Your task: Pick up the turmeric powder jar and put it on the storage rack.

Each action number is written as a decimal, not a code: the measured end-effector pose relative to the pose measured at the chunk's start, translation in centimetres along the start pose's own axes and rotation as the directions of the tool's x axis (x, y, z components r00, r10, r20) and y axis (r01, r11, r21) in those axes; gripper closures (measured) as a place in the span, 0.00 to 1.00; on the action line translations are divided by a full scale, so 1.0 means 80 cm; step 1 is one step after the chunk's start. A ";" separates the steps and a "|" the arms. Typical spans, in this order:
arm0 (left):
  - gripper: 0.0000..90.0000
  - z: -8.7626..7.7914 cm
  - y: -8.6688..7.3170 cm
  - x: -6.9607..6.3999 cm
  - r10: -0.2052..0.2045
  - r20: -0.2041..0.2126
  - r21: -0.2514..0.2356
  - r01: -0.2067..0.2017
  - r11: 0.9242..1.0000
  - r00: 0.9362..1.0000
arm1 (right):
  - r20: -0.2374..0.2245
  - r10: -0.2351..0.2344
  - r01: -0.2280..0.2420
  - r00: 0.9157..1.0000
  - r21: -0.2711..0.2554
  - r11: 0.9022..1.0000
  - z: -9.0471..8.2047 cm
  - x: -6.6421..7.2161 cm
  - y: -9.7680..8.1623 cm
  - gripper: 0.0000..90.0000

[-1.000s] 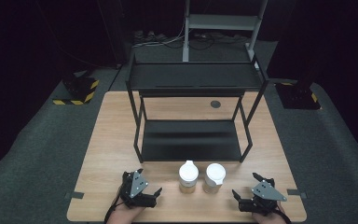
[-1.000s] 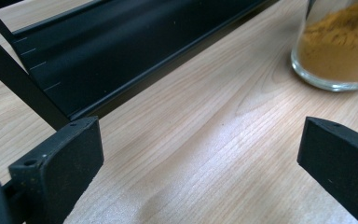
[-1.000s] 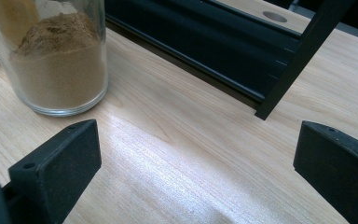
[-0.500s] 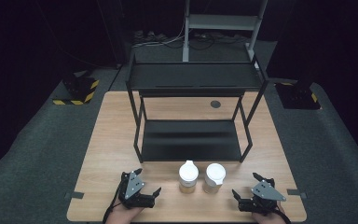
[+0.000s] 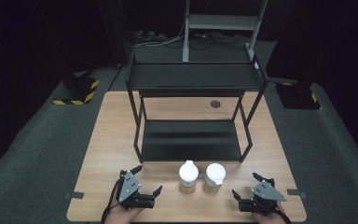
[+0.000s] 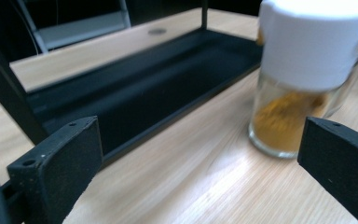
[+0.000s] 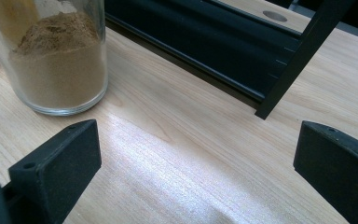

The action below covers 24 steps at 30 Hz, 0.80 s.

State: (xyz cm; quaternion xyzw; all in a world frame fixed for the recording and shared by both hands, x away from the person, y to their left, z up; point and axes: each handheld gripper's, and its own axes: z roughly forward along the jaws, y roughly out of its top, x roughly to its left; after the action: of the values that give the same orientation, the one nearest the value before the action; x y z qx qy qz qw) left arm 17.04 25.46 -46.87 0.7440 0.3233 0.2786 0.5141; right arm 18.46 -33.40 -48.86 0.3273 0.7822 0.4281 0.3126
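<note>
Two white-capped jars stand side by side near the front edge of the wooden counter (image 5: 112,140), just in front of the black rack (image 5: 191,140): left jar (image 5: 188,177) w/ orange-yellow powder, right jar (image 5: 214,177) w/ tan-brown powder; they look close enough to touch, though the high view is too coarse to be sure. Left claw (image 5: 148,179) rests low on the counter left of the jars, jaws wide apart, empty, the left jar just past its right jaw in the left gripper view; right claw (image 5: 246,185) sits right of the jars, jaws also spread, gripping nothing, the tan jar ahead to its left.
</note>
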 end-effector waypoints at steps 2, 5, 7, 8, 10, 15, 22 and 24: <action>0.00 -0.004 0.007 -0.002 -0.003 0.007 -0.021 0.003 1.000 1.000 | -0.001 0.000 0.000 1.000 0.002 1.000 0.000 0.000 0.000 0.00; 0.00 -0.007 0.015 -0.006 0.018 0.008 -0.024 -0.018 1.000 1.000 | -0.001 0.001 -0.001 1.000 0.003 1.000 0.000 0.000 0.001 0.00; 0.00 -0.009 0.018 -0.008 0.027 0.009 -0.038 -0.027 0.999 1.000 | -0.003 0.004 -0.004 1.000 0.001 1.000 0.000 -0.001 0.000 0.00; 0.00 -0.009 0.020 -0.009 0.025 0.012 -0.042 -0.025 0.999 1.000 | -0.003 0.004 -0.004 1.000 0.000 1.000 0.000 -0.001 0.000 0.00; 0.00 -0.009 0.023 -0.009 0.028 0.016 -0.047 -0.028 0.999 0.999 | -0.003 0.005 -0.005 1.000 0.000 1.000 0.000 -0.001 0.000 0.00; 0.00 -0.007 0.028 -0.008 0.013 0.042 -0.056 -0.011 0.998 0.999 | 0.000 0.002 -0.002 1.000 0.000 1.000 0.000 0.000 0.000 0.00; 0.00 0.000 0.037 -0.009 0.024 0.077 -0.061 -0.019 0.998 0.997 | 0.001 0.003 -0.003 1.000 0.002 1.000 0.000 0.000 0.000 0.00; 0.00 0.003 0.039 -0.011 0.037 0.077 -0.064 -0.032 0.997 0.996 | 0.000 0.004 -0.004 1.000 0.001 1.000 0.000 0.000 0.000 0.00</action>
State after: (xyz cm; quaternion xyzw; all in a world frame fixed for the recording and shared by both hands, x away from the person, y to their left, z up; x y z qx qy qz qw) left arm 17.23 23.80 -44.08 0.7434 0.2811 0.2683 0.5444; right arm 18.49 -33.41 -48.84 0.3291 0.7818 0.4283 0.3115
